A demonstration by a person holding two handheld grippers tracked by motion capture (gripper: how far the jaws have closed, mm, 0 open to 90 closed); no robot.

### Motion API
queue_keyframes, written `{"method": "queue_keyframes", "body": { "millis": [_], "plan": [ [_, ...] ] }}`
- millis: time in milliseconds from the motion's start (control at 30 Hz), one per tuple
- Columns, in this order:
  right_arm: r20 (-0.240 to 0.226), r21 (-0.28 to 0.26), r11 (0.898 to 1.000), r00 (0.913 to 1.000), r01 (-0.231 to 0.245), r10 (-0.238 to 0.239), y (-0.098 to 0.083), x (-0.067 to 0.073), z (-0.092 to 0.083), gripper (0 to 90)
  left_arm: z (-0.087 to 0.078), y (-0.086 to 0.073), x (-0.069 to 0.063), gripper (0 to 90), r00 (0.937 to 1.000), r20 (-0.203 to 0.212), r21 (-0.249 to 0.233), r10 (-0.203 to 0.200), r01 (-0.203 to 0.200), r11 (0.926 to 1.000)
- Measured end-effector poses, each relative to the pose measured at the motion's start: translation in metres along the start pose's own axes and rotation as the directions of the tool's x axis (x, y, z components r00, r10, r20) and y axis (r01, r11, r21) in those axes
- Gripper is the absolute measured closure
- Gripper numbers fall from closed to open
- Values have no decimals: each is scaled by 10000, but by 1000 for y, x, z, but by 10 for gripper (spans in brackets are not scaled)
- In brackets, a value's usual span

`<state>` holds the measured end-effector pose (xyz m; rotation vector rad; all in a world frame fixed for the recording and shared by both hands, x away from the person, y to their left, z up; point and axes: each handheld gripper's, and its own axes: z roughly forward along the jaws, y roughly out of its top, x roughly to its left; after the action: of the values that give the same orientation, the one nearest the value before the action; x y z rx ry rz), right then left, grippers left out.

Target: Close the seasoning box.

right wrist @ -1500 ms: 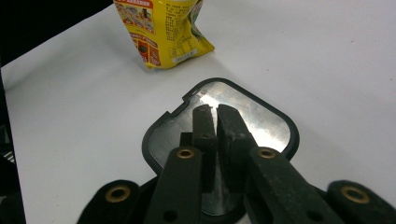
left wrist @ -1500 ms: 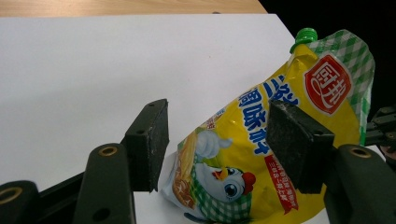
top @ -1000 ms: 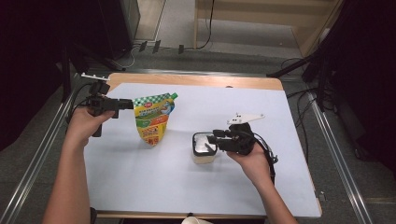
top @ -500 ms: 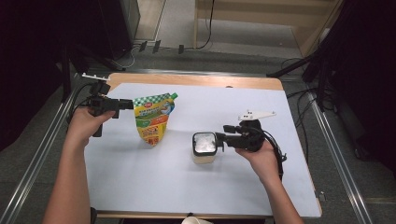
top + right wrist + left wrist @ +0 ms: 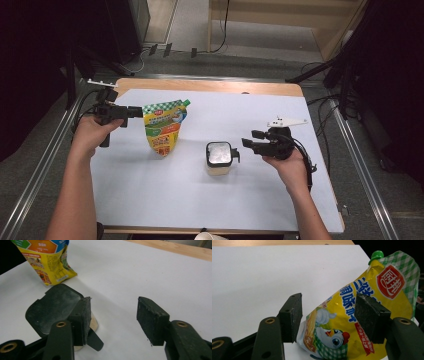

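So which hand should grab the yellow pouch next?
Probably the left. The left gripper already has its open jaws either side of the yellow pouch. The right gripper sits farther off, beside the black-lidded container, its jaws just opened and nothing between them.

A yellow spouted pouch (image 5: 164, 127) with a green-checked top, green cap and cartoon chicken stands upright on the white table (image 5: 280, 200). Near it, toward the middle, sits a small squarish container (image 5: 218, 159), pale-bodied under a closed dark lid

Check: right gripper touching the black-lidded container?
Apart. High view shows white table between the right gripper and the container; its jaws have just been opening, nothing between them.
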<state>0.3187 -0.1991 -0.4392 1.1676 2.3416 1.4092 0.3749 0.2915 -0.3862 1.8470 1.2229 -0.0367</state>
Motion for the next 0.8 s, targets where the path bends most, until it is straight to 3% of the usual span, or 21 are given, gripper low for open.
{"method": "queue_keyframes", "body": {
  "millis": [233, 567, 800],
  "plan": [
    [256, -89, 9999, 9996, -116, 118, -4, -10, -4, 399, 0, -1, 1, 400, 10000, -6, 2, -56, 56, 10000],
    [1006, -24, 9989, 9939, 460, -455, -16, -26, -4, 309, -1, -2, 4, 391, 9998, 45, -44, -203, 203, 9998],
    [1315, 110, 9990, 9904, 425, -436, -22, -34, -3, 294, -2, -2, 5, 388, 9996, 62, -87, -287, 287, 9995]
  ]
}}
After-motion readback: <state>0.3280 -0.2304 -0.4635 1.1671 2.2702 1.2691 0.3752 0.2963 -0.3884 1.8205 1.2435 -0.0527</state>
